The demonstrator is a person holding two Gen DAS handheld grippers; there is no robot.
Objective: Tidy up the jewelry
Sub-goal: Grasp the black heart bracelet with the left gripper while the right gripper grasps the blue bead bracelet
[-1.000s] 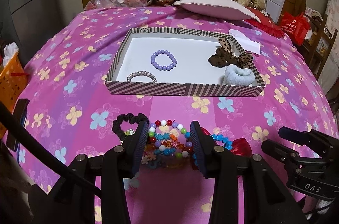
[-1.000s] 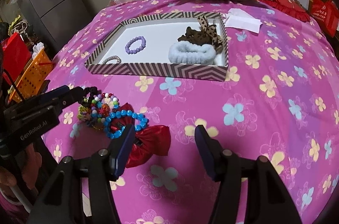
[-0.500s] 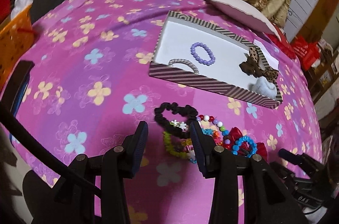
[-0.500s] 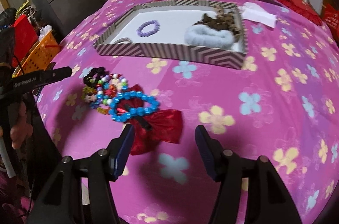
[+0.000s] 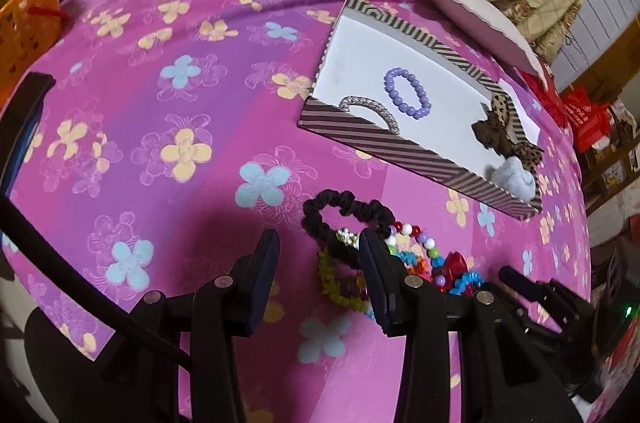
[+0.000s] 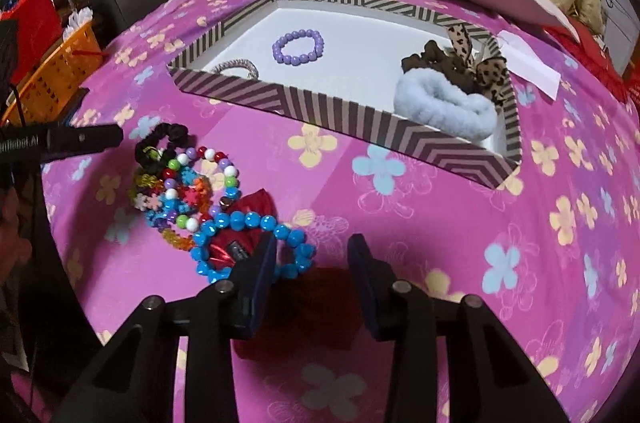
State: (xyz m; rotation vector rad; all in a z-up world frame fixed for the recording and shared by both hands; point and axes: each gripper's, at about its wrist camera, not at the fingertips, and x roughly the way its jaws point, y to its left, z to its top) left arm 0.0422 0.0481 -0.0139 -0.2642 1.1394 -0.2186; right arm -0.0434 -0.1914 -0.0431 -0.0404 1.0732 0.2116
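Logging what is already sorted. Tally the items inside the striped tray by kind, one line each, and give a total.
Bracelets: 2, purple beads and silver band
Scrunchies: 2, pale fluffy one and brown one with a leopard bow
Total: 4 in the tray

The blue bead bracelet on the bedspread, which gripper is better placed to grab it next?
Right. The right gripper is open with the blue bead bracelet just at its left finger. The left gripper, also open, sits by the black scrunchie, farther from the blue beads.
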